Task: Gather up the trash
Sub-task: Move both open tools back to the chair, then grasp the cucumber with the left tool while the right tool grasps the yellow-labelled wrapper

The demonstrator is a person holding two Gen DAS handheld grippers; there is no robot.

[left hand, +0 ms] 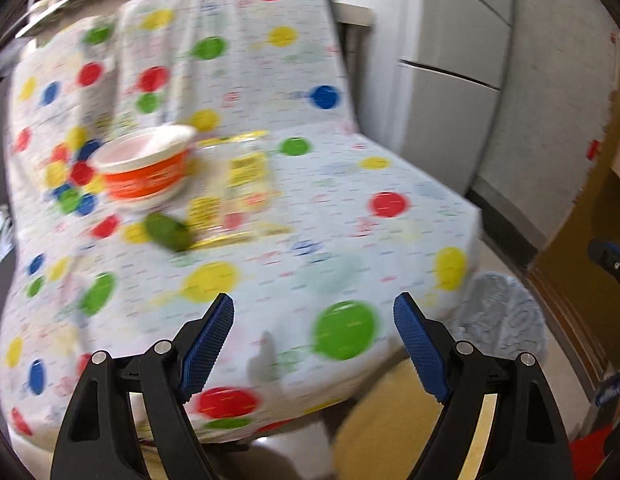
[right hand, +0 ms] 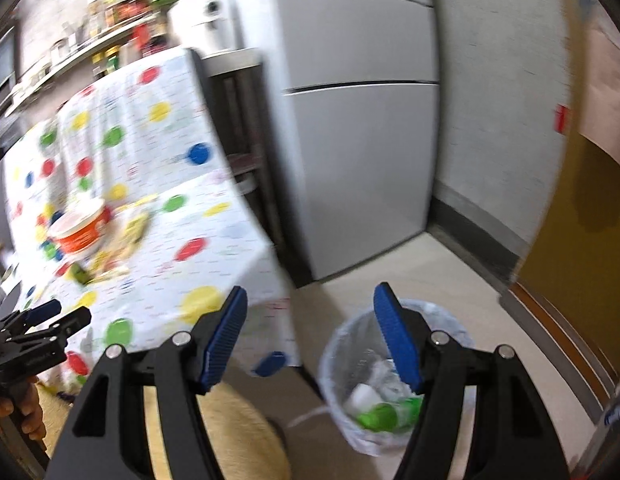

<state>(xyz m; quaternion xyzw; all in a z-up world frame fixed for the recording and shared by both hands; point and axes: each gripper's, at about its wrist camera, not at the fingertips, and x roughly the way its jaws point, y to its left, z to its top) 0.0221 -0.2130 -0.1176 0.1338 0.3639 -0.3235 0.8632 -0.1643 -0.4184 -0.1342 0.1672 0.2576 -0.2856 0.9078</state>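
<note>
Table (left hand: 389, 240): covered by a white cloth with red, yellow, green and blue dots; the cloth hangs over the near edge and right edge.

Trash on table, grouped toward the left edge, well back from the near edge:
- Orange-and-white cup container (left hand: 146, 168), upright, open top, apparently empty.
- Yellow printed wrapper (left hand: 234, 192), just beside the container on its right; blurred, contact not clear.
- Dark green item (left hand: 168, 232), small, in front of the container and at the wrapper's near-left corner; too blurred to identify.

Trash bin (right hand: 349, 344): on the floor just off the table's near right corner, lined with a clear bag. Contents: a green bottle (right hand: 379, 414) and white crumpled pieces.

Left hand-held gripper (left hand: 313, 340): blue pads wide apart, nothing between them; above the table's near edge, pointing toward the trash group.

Right hand-held gripper (right hand: 310, 336): blue pads apart, nothing between them; above the floor between the table's right edge and the bin.

Refrigerator (right hand: 357, 120): grey, beyond the table's right edge.
</note>
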